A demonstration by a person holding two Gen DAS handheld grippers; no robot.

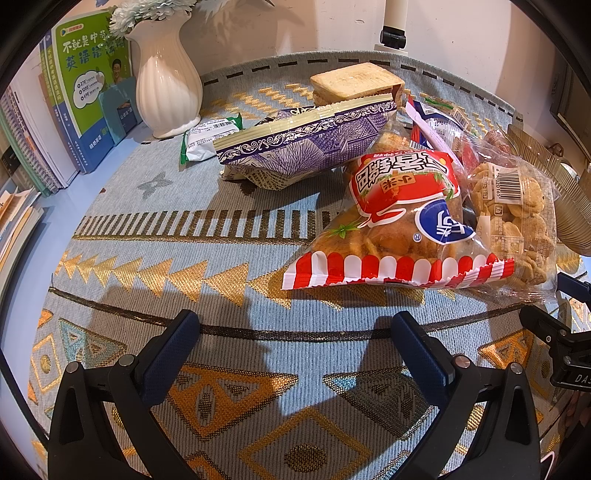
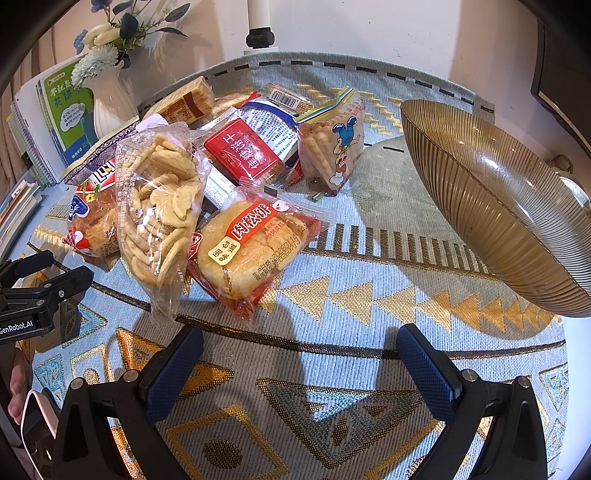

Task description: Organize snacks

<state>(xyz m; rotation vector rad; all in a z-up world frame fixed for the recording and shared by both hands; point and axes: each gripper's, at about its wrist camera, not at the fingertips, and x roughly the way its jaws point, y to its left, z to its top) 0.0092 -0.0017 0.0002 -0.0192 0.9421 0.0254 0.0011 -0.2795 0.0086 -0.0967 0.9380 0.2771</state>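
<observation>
A pile of snack packs lies on the patterned cloth. In the left wrist view a red-and-white bag of crisps point(image 1: 402, 218) lies closest, a purple bag point(image 1: 306, 144) behind it, a clear bag of crackers point(image 1: 513, 210) to its right. My left gripper point(image 1: 295, 339) is open and empty, just short of the red bag. In the right wrist view the clear cracker bag point(image 2: 159, 210), a meat floss bun pack point(image 2: 251, 247), a red pack point(image 2: 242, 151) and a cartoon biscuit bag point(image 2: 328, 144) lie ahead. My right gripper point(image 2: 301, 350) is open and empty. An amber ribbed bowl point(image 2: 491, 206) stands at the right.
A white vase point(image 1: 166, 85) with flowers and standing books point(image 1: 88, 92) are at the back left. A white post with a black clamp point(image 2: 260, 33) stands at the far edge. The left gripper point(image 2: 48, 280) shows at the left of the right wrist view.
</observation>
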